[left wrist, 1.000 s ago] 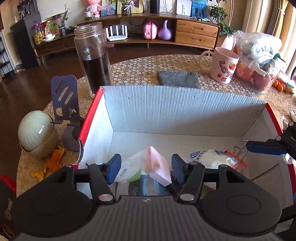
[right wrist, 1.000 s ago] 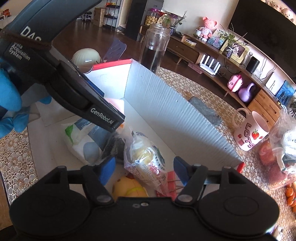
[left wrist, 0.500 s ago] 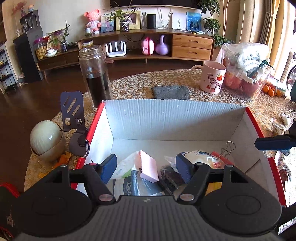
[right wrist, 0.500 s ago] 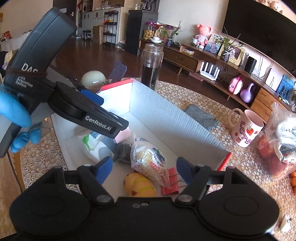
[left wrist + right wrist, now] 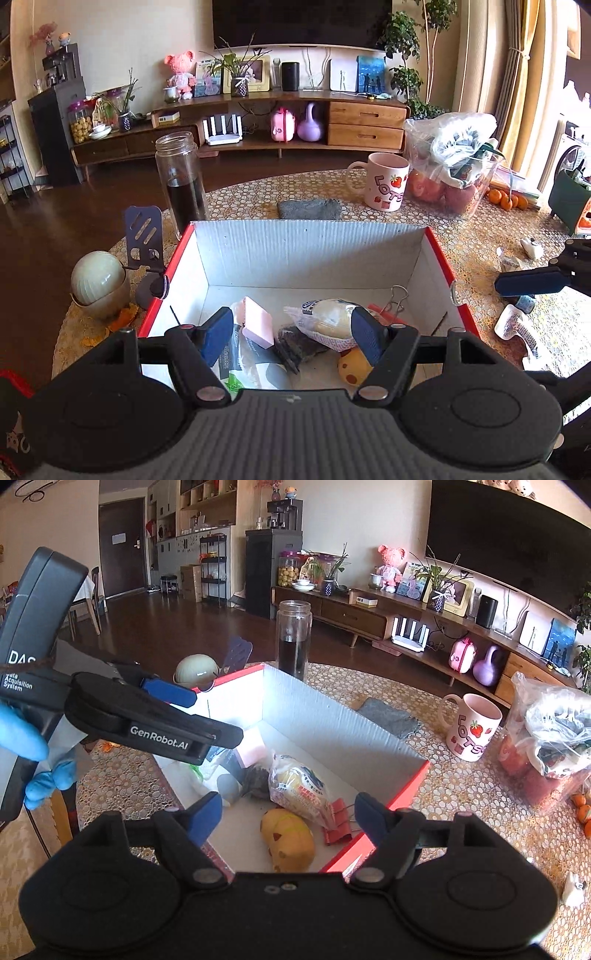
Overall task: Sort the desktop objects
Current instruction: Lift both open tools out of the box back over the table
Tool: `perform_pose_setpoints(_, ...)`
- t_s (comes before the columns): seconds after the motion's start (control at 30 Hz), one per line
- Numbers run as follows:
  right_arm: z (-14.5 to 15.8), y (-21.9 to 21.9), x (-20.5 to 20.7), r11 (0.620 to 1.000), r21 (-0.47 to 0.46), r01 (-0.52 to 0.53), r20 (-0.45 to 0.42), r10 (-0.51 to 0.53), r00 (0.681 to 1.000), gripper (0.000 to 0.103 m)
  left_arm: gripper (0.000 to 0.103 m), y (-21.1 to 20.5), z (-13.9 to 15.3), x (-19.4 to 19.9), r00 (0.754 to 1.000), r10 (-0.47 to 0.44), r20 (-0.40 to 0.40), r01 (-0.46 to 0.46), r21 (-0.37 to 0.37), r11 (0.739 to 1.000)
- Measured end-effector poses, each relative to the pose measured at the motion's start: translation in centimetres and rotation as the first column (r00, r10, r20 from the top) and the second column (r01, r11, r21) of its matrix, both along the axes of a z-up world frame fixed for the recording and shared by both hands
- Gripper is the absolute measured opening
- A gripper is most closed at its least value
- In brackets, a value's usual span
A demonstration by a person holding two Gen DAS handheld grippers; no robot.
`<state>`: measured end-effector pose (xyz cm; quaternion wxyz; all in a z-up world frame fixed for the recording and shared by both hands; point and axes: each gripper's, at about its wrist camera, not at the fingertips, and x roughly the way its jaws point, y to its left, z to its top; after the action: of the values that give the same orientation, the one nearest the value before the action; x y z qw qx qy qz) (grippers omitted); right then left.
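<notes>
box [image 5: 306,254]: red-edged cardboard carton on the table, the landmark for all below
bread pack [image 5: 301,788]: inside box, mid-floor, leaning on the yellow toy [image 5: 288,840]
pink eraser block [image 5: 256,325]: inside box, left part
binder clips [image 5: 338,830]: inside box, right corner
left gripper [image 5: 291,338]: above box's near edge, jaws apart, nothing between them
right gripper [image 5: 288,818]: over box's near corner, jaws opening, empty
next (my guess): lift clear of the rim first, then reach for the small items lying right of box
</notes>
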<state>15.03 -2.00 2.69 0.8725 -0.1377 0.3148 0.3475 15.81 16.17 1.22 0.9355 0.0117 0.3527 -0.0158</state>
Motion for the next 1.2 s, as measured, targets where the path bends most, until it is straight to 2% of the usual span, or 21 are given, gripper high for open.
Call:
perform_pose_setpoints(0.43, 1.4, -4.5, -3.6, 0.995, 0.094, 0.023, 0.008, -0.024, 1.0, 0.086, 0.07, -3.4, 1.4, -4.2, 0.999, -0.03, 0.035, 0.032, -0.032, 0.999)
perform_pose_setpoints(0.53, 1.5, -5.5, -4.5, 0.993, 0.114, 0.027, 0.01, -0.028, 1.0, 0.087, 0.08, -4.2, 1.4, -5.1, 0.999, -0.031, 0.034, 0.033, -0.051, 0.998)
perform_pose_setpoints(0.63, 1.4, -6.7, -5.2, 0.991, 0.131, 0.041, 0.009, -0.042, 0.999, 0.088, 0.081, -5.2, 1.2, -6.0, 0.998, -0.047, 0.033, 0.049, -0.059, 0.997)
perform_pose_setpoints(0.83, 0.9, -9.8, -6.5, 0.981, 0.169, 0.098, -0.009, -0.098, 0.995, 0.091, 0.083, -7.5, 0.6, -7.7, 0.997, -0.071, 0.04, 0.074, -0.066, 0.995)
perform_pose_setpoints(1.03, 0.0, -13.3, -7.8, 0.97, 0.166, 0.176, -0.008, -0.178, 0.984, 0.092, 0.083, -10.0, -0.5, -8.4, 0.993, -0.115, 0.022, 0.116, -0.1, 0.988)
perform_pose_setpoints(1.2, -0.7, -16.7, -8.2, 0.956, 0.156, 0.248, -0.005, -0.25, 0.968, 0.092, 0.083, -12.7, -0.6, -9.0, 0.984, -0.172, 0.05, 0.176, -0.104, 0.979)
